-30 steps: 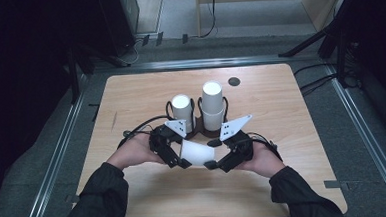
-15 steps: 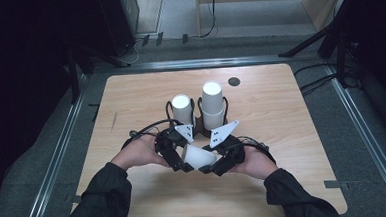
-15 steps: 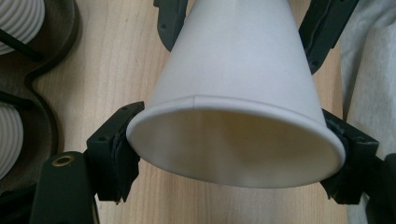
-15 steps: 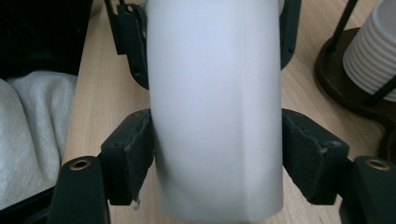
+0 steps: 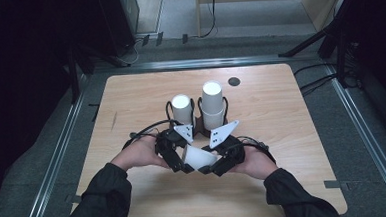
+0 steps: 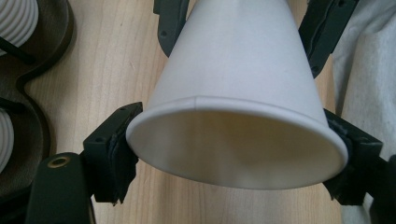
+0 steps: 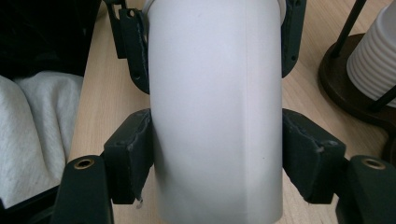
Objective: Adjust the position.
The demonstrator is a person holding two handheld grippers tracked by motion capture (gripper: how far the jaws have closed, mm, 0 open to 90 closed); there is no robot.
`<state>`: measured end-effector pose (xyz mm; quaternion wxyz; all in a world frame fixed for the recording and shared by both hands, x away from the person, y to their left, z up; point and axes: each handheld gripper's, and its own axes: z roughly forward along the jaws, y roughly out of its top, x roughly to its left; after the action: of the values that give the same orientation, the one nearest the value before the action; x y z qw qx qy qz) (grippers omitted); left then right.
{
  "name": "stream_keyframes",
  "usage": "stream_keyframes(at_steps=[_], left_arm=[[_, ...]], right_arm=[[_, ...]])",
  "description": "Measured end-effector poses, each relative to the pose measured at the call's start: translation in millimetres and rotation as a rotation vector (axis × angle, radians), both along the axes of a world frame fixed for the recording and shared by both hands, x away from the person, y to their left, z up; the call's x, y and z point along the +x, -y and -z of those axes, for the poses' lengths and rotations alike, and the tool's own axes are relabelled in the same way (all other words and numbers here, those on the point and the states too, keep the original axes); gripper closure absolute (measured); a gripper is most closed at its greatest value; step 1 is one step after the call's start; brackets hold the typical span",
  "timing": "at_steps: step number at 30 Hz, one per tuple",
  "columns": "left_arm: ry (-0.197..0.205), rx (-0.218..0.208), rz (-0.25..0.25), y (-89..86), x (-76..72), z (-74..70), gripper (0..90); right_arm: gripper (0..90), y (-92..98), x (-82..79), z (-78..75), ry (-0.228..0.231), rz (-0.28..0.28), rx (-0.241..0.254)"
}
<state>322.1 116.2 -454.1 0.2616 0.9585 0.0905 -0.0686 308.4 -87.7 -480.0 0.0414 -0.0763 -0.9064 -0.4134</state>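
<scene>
A white paper cup [image 5: 199, 158] lies on its side, held above the wooden table [image 5: 281, 114] between both grippers. My left gripper [image 6: 229, 154] has its pads on the two sides of the cup's open rim [image 6: 233, 140]; its jaws have just been opening, and the pads still touch the rim. My right gripper [image 7: 217, 158] is shut on the cup's body [image 7: 217, 112] near the base; its jaws have just been closing on it. In the high view the left gripper [image 5: 176, 154] and right gripper [image 5: 223, 159] face each other.
Two stacks of white ribbed cups [image 5: 182, 109] [image 5: 213, 105] stand in a dark wire holder [image 5: 197, 122] just behind the grippers. A small dark disc [image 5: 234, 81] lies at the far side. White cloth [image 7: 32, 135] lies near the table's front edge.
The right hand has come left toward the left hand, and its jaws have closed around the cup's body. The left gripper keeps the rim end.
</scene>
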Motion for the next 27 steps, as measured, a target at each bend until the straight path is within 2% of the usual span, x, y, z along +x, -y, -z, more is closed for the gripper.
stream_keyframes(at_steps=[1, 5, 9, 14, 20, 27], left_arm=[[0.002, -0.015, -0.008, -0.3, 0.6, -1.1, 12.8], [-0.005, -0.074, -0.051, -4.8, 2.9, -4.8, 7.6], [-0.005, -0.134, -0.072, -11.8, 4.4, -8.9, 7.2], [-0.002, -0.185, -0.104, -18.1, 3.4, -11.4, 7.3], [-0.022, -0.261, -0.16, -24.6, 1.1, -11.2, 7.4], [-0.045, -0.348, -0.194, -29.2, -1.4, -12.4, 7.9]], right_arm=[[30.8, 0.5, 0.2, -0.5, 0.001, 0.001, 0.003], [30.8, 4.8, 1.4, -5.2, 0.006, 0.013, 0.034], [30.7, 10.6, 3.2, -10.5, 0.008, 0.029, 0.069], [30.7, 16.5, 5.7, -16.3, 0.007, 0.048, 0.106], [30.7, 20.2, 6.3, -21.7, 0.007, 0.054, 0.151], [30.7, 20.4, 6.5, -23.6, -0.005, 0.044, 0.178]])
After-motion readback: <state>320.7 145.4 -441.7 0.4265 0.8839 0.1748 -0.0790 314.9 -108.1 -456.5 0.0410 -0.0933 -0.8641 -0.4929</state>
